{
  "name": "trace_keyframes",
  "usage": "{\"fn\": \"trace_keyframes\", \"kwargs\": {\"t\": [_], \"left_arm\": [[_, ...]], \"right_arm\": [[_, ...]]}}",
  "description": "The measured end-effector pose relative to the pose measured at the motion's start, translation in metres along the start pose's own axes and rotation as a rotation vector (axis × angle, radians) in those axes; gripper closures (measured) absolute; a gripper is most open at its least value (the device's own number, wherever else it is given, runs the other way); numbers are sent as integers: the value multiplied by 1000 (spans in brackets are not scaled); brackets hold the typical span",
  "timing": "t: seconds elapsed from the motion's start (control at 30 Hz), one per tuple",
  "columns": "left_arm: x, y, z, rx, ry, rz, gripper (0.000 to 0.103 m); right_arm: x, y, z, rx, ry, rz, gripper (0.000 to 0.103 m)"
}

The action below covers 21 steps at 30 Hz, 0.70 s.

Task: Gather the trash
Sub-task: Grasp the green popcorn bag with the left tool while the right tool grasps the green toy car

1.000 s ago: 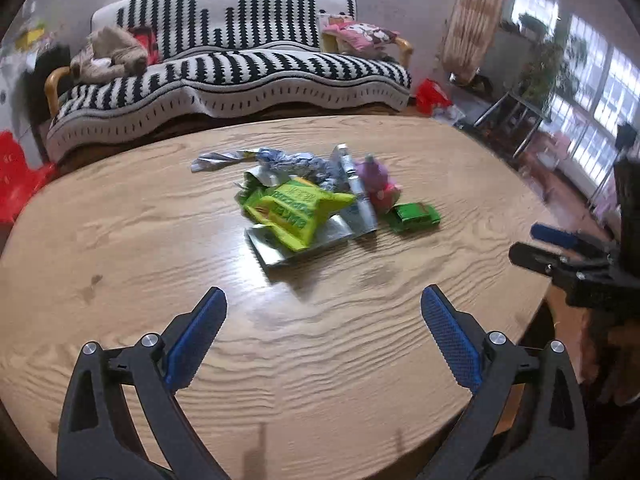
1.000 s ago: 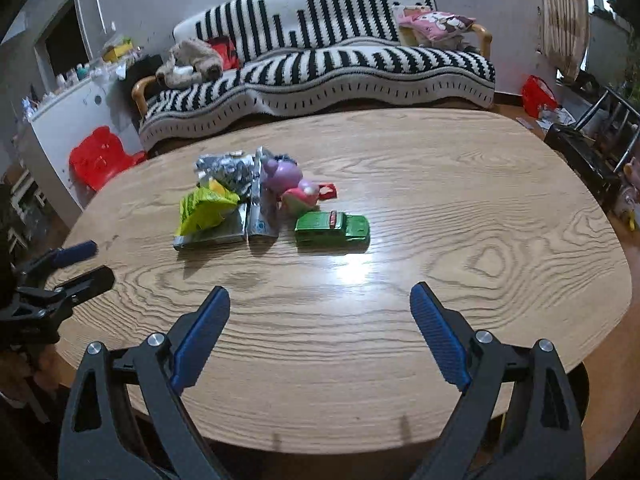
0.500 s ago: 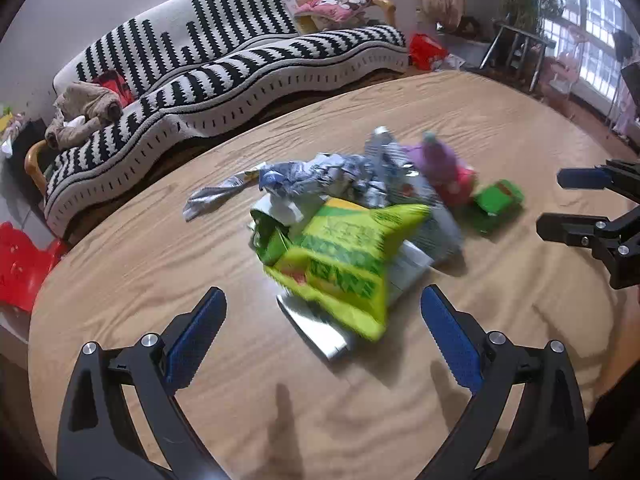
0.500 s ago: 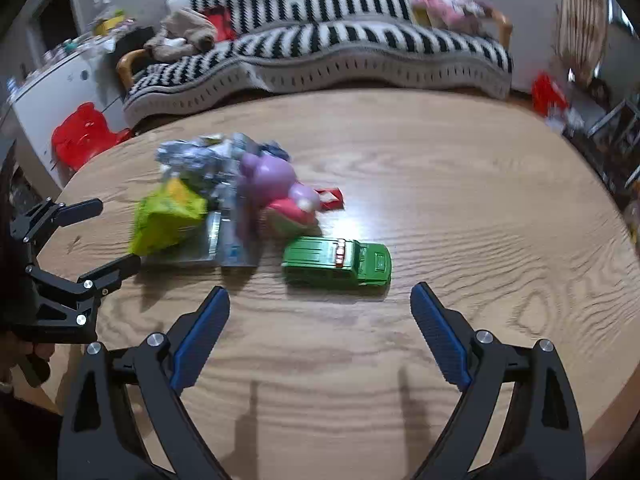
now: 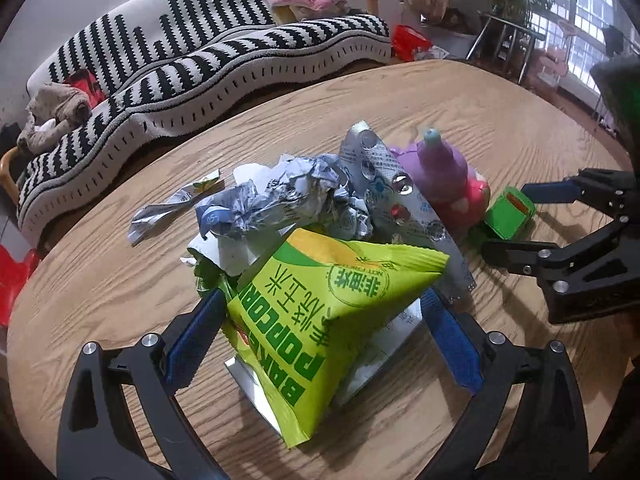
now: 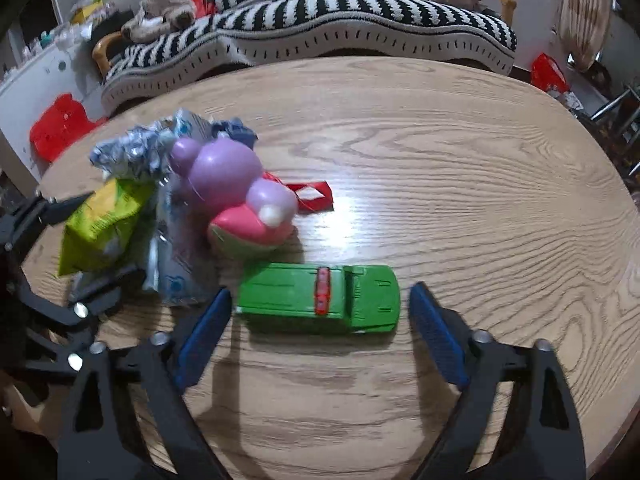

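Your left gripper low over wooden bench, jaws wide, straddling green popcorn bag; pads beside bag, contact unclear. Bag tops trash pile: crumpled foil, blister pack. Your right gripper, jaws wide, brackets green toy car, not gripping. Purple-pink toy sits between pile and car.

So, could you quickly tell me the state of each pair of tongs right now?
Left tongs: open, straddling the popcorn bag.
Right tongs: open, straddling the green toy car.
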State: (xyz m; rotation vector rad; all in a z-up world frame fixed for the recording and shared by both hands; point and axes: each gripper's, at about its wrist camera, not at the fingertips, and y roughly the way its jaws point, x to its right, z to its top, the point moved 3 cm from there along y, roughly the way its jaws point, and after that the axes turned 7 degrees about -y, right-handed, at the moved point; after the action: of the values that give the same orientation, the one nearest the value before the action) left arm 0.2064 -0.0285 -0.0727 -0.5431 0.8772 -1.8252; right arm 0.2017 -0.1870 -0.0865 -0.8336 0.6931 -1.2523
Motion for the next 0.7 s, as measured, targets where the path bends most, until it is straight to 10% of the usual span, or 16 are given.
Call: {"fn": "trace_keyframes", "kwargs": {"t": [0.13,0.7], "left_arm": [[-10,-2,2,-20,-47,-2,39],[-18,-80,-4,68,-132,28,41]], "right_arm": [[1,-4,-3,2,-5,3,27],[11,-64,-13,107,-4,-22,27]]}}
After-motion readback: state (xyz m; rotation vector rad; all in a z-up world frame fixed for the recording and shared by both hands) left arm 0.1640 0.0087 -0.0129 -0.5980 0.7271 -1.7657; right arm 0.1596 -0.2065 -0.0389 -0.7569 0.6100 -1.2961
